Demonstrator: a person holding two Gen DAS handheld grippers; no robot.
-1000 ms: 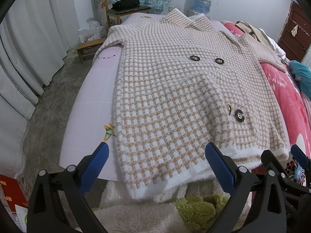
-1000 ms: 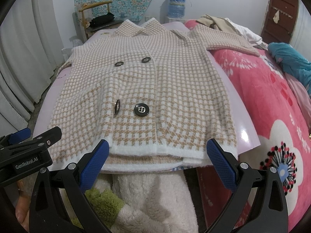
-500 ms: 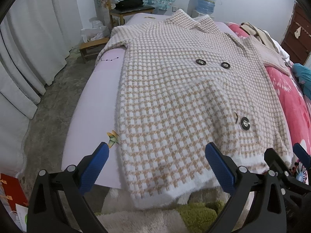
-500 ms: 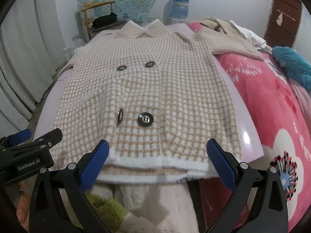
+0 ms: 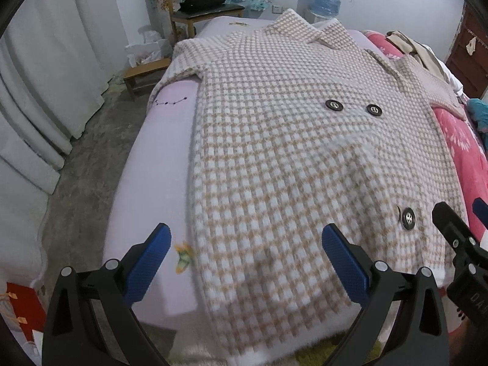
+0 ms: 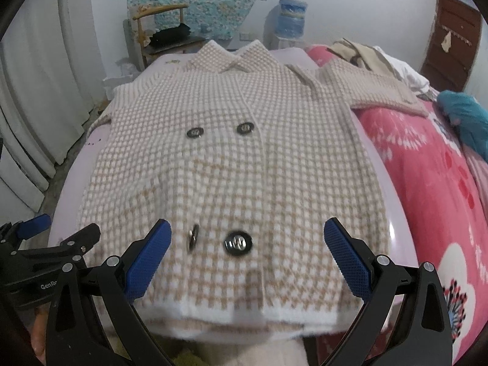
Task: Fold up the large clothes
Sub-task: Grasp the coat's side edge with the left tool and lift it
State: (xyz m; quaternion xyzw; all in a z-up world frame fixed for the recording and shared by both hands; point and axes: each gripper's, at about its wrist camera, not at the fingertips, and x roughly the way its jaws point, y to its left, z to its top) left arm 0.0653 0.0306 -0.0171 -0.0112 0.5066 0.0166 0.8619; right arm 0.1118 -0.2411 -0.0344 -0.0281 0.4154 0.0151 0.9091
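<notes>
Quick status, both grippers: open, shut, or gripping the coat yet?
Left gripper: open, holding nothing, over the checked coat near its hem.
Right gripper: open, holding nothing, over the same hem.

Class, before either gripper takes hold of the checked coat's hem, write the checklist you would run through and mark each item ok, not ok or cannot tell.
1. Left gripper open, nothing between its fingers: ok.
2. Right gripper open, nothing held: ok.
3. Checked coat lies front up and spread on the lilac sheet: ok.
4. Hem within view of both grippers, at the bed's near edge: ok.
5. Sleeves laid flat: not ok; one hangs off the bed's side, the other lies on the pink blanket.
6. Coat fully buttoned: cannot tell.
</notes>
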